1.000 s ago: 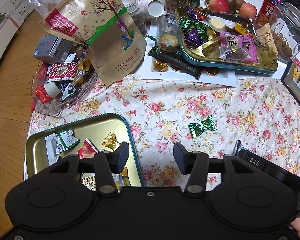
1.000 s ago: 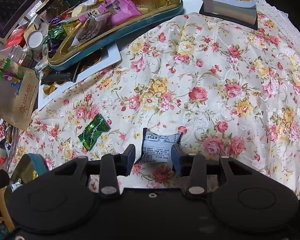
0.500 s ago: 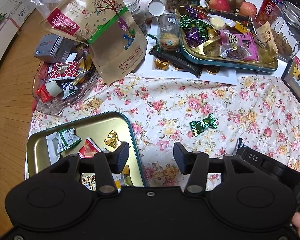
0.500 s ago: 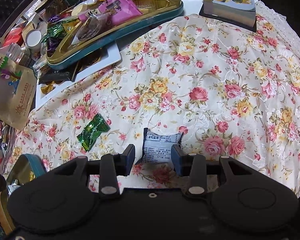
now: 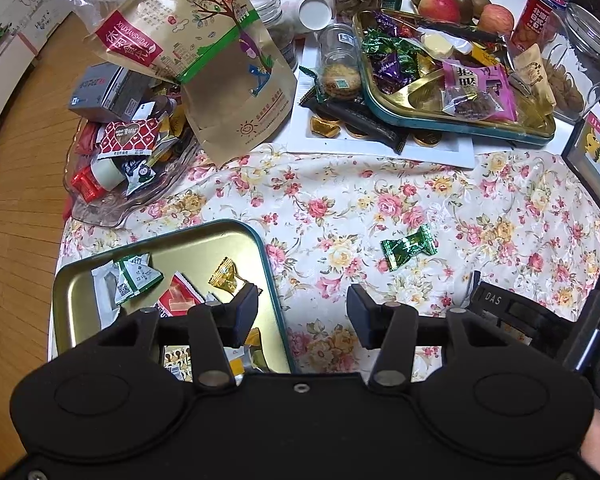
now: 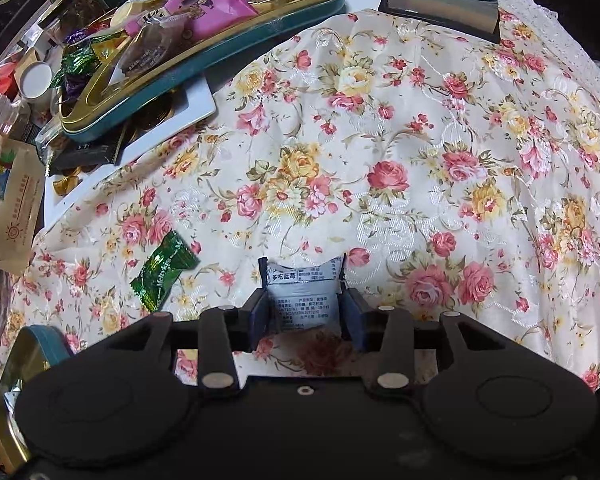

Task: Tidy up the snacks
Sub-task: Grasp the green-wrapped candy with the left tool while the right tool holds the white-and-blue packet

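- The right claw (image 6: 305, 312) pinches a white snack packet (image 6: 302, 294) from both sides, close over the floral cloth near the tabletop's front edge.
- The left claw (image 5: 302, 314) hangs spread, holding nothing, its left finger over the gold tray (image 5: 204, 246) at the front left corner.
- That tray holds several wrapped snacks.
- A green candy (image 5: 409, 247) lies on the cloth between the claws.
- A second, fuller tin tray (image 5: 460, 120) sits toward the far edge.

Gold tray (image 6: 8, 364): cut off at 8 o'clock edge, right wrist view.
White packet (image 6: 302, 300): lower end hidden behind gripper body.
Packet print: too small to read.
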The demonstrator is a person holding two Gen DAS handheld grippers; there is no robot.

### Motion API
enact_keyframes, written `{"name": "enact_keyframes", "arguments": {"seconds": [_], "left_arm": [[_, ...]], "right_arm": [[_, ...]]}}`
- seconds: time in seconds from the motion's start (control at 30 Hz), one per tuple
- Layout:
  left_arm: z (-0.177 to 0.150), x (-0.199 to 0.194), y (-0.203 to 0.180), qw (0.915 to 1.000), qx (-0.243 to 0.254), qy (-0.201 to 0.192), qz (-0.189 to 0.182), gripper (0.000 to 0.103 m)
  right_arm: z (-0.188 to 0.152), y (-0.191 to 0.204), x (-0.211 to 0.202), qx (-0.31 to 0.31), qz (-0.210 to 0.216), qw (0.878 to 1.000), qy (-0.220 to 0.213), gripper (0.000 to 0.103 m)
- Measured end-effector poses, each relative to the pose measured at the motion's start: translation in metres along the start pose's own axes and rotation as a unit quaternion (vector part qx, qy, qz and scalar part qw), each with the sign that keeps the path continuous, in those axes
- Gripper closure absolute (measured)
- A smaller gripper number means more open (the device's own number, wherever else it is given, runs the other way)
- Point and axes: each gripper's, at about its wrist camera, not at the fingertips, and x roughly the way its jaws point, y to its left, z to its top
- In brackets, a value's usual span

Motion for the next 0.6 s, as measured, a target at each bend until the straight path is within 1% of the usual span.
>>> {"name": "enact_keyframes", "arguments": {"seconds": [0.2, 0.3, 0.4, 0.5, 0.6], "left_arm": [[-0.002, 0.004, 0.003, 1.0, 0.001, 0.005, 0.006, 0.046], [-0.002, 0.008, 0.003, 0.9999, 0.004, 0.009, 0.011, 0.046], [-0.003, 0.01, 0.003, 0.9998, 0.006, 0.012, 0.012, 0.046], [-0.002, 0.011, 0.003, 0.9998, 0.008, 0.013, 0.01, 0.046], [-0.001, 0.013, -0.001, 0.9998, 0.008, 0.014, 0.01, 0.046]], "right_arm": [[-0.001, 0.006, 0.007, -0.014, -0.016, 1.0, -0.014, 0.054], [-0.002, 0.008, 0.013, -0.022, -0.026, 0.999, -0.014, 0.05], [-0.004, 0.012, 0.014, -0.036, -0.038, 0.998, -0.025, 0.051], [-0.007, 0.014, 0.012, -0.054, -0.039, 0.997, -0.031, 0.051], [-0.007, 0.011, 0.009, -0.063, -0.037, 0.997, -0.024, 0.053]]}}
